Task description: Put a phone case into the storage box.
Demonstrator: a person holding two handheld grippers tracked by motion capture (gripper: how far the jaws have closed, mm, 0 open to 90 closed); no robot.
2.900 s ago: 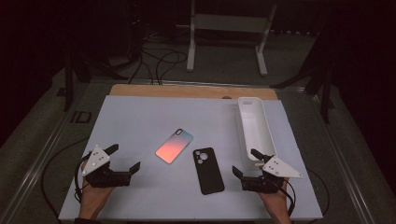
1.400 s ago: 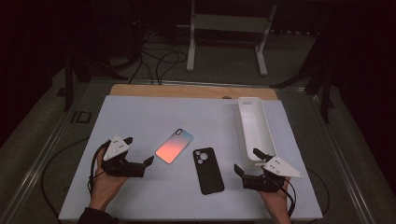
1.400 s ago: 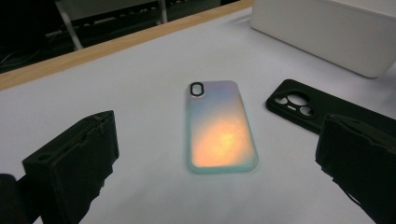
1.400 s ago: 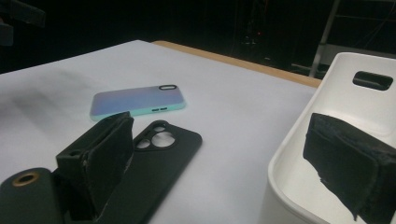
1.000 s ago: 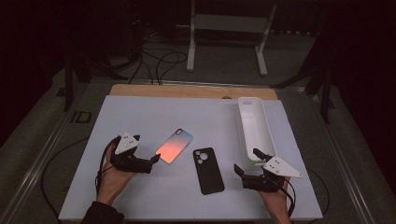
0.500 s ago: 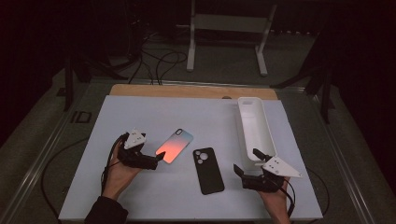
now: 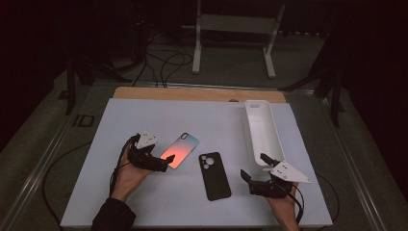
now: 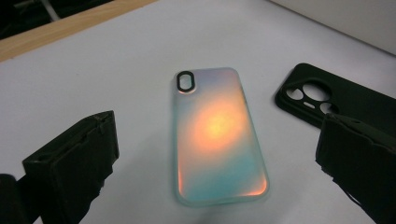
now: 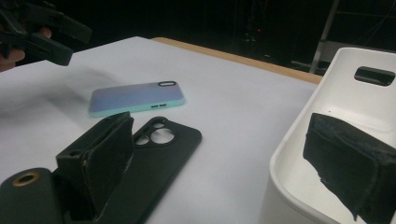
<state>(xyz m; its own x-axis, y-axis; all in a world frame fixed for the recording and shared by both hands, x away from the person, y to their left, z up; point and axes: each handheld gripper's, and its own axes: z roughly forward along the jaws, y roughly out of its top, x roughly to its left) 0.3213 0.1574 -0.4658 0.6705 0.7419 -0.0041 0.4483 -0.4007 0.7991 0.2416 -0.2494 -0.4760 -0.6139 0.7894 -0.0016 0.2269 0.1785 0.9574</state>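
The bench is covered by a white board, with a strip of bare wood visible along its far edge. A long white tray is placed lengthwise on the right part of the board; an oval handle slot is cut in its far end wall.

A black phone case is laid flat near the middle of the board, back side up, with its camera cut-outs at the far end. It is positioned just beside the iridescent phone case, not touching it.

The iridescent phone case is laid flat on the board, left of centre, back side up and turned at a slant. In the left gripper view its surface is seen as translucent and matt, with an orange glow at the centre fading to pale teal toward the near end and to pale lilac toward the far end. A black-rimmed oval camera opening is set in its far left corner. The corners are rounded.

The left claw is held at the near end of the iridescent case, jaws wide apart, with nothing clamped. The right claw is held at the near end of the tray, jaws apart, with nothing clamped.
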